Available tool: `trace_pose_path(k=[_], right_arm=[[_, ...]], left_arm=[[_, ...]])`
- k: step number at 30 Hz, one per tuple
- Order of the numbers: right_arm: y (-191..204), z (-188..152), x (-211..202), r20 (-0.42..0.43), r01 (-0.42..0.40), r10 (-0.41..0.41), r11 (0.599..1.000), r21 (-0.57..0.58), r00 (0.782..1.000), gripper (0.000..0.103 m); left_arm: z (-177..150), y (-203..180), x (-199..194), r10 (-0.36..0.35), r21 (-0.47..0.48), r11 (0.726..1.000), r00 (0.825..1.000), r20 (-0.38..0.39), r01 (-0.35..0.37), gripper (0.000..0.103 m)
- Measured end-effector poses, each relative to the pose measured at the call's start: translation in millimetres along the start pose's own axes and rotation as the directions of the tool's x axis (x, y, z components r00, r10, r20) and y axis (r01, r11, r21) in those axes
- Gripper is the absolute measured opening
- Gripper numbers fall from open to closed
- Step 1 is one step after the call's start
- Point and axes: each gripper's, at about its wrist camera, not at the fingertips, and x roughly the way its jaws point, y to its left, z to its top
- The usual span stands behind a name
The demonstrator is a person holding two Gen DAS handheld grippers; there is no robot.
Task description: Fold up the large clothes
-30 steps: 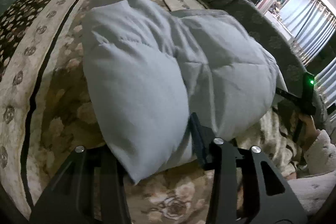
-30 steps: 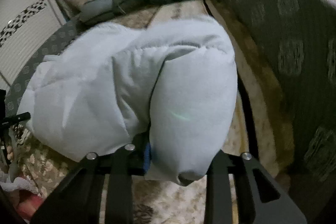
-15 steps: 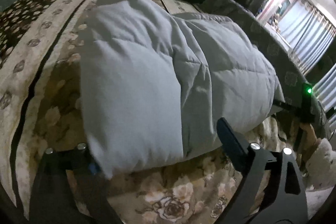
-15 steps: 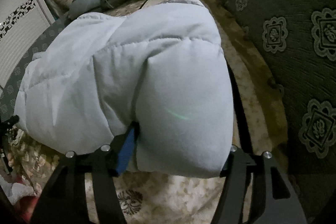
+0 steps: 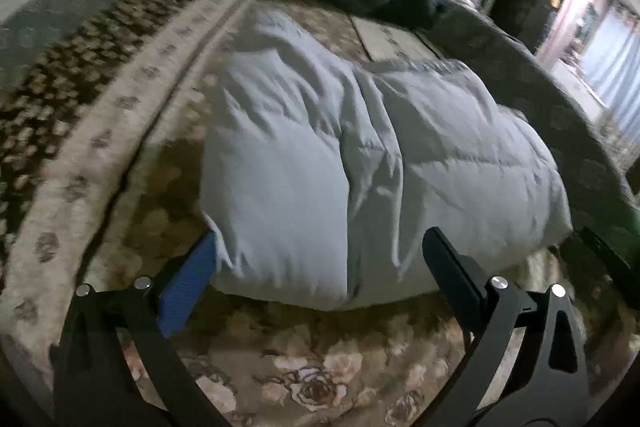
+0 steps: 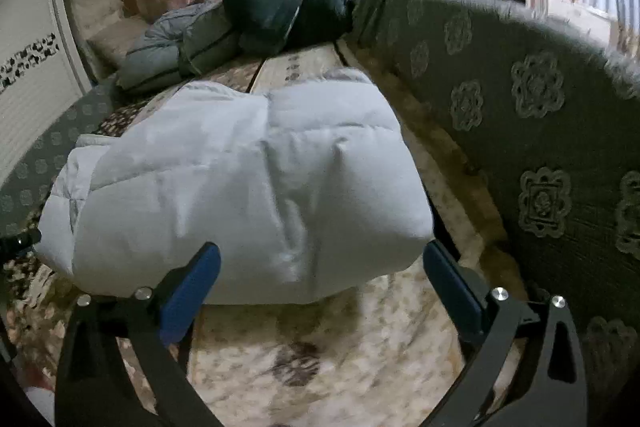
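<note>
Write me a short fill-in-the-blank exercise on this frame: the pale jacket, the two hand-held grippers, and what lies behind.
1. The folded puffer jacket is pale ____ in colour.
2. The left hand-held gripper has its jaws ____, gripping nothing.
3. The right hand-held gripper stands ____ too, at the jacket's near edge.
4. The jacket lies on a bedspread with a ____ pattern.

Missing words: blue; open; open; floral

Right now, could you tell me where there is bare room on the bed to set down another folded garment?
Bare floral bedspread lies between the folded light-blue puffer jacket and both tools. A patterned strip left of it is free. The far end is crowded with dark jackets.
</note>
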Motion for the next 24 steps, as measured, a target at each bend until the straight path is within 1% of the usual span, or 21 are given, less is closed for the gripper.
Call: trace_pose_path(k=[2, 4, 6, 9, 10, 12, 14, 15, 17, 20, 21, 24], right_arm=[[16.0, -3.3, -7.1, 0.009, -0.013, 0.013, 1.0, -0.006, 1.0, 0.101], [29.9, -5.8, -8.9, 0.005, -0.014, 0.014, 1.0, -0.01, 1.0, 0.101], [36.7, -5.7, -7.7, 0.003, -0.006, 0.006, 1.0, -0.01, 1.0, 0.101], [50.3, -5.6, -13.0, 0.006, -0.018, 0.018, 1.0, -0.012, 1.0, 0.101], [56.1, -4.6, -17.8, 0.018, -0.011, 0.011, 1.0, -0.026, 1.0, 0.101], [60.7, -0.1, -24.6, 0.039, 0.006, -0.005, 0.999, -0.04, 0.999, 0.101], [63.8, 3.7, -33.7, 0.051, 0.028, -0.026, 0.999, -0.032, 0.998, 0.101], [65.1, 6.1, -37.4, 0.051, 0.041, -0.04, 0.999, -0.023, 0.998, 0.101], [66.7, 10.4, -42.9, 0.057, 0.06, -0.059, 0.998, -0.011, 0.997, 0.101], [73.8, 11.9, -52.0, 0.071, 0.107, -0.105, 0.994, -0.028, 0.992, 0.101], [75.7, 12.0, -54.1, 0.074, 0.119, -0.116, 0.992, -0.039, 0.99, 0.101], [84.0, 14.0, -59.6, 0.084, 0.142, -0.136, 0.988, -0.066, 0.987, 0.101]], left_arm=[[-4.3, -7.7, -12.7, 0.027, 0.012, 1.0, 0.998, 0.051, -0.028, 0.1], [-7.6, -13.4, -26.8, 0.034, 0.015, 0.999, 0.996, 0.08, -0.035, 0.1], [-8.4, -15.8, -40.5, 0.045, 0.005, 0.999, 0.995, 0.084, -0.045, 0.1], [-9.4, -21.3, -61.3, 0.056, 0.004, 0.998, 0.99, 0.133, -0.057, 0.1], [-8.5, -26.7, -72.4, 0.066, 0.029, 0.997, 0.984, 0.164, -0.072, 0.1], [-6.1, -35.7, -85.1, 0.085, 0.079, 0.992, 0.977, 0.194, -0.102, 0.1], [-3.3, -50.4, -101.8, 0.14, 0.132, 0.976, 0.962, 0.233, -0.174, 0.1], [-2.6, -56.3, -109.9, 0.153, 0.142, 0.971, 0.954, 0.257, -0.194, 0.1], [-3.6, -61.6, -121.0, 0.132, 0.139, 0.974, 0.95, 0.283, -0.177, 0.1], [-6.1, -60.9, -125.0, 0.088, 0.093, 0.989, 0.963, 0.256, -0.115, 0.1], [-7.6, -59.7, -123.6, 0.088, 0.068, 0.992, 0.965, 0.246, -0.108, 0.1], [-13.0, -55.8, -118.9, 0.08, 0.036, 0.995, 0.972, 0.222, -0.09, 0.1]])
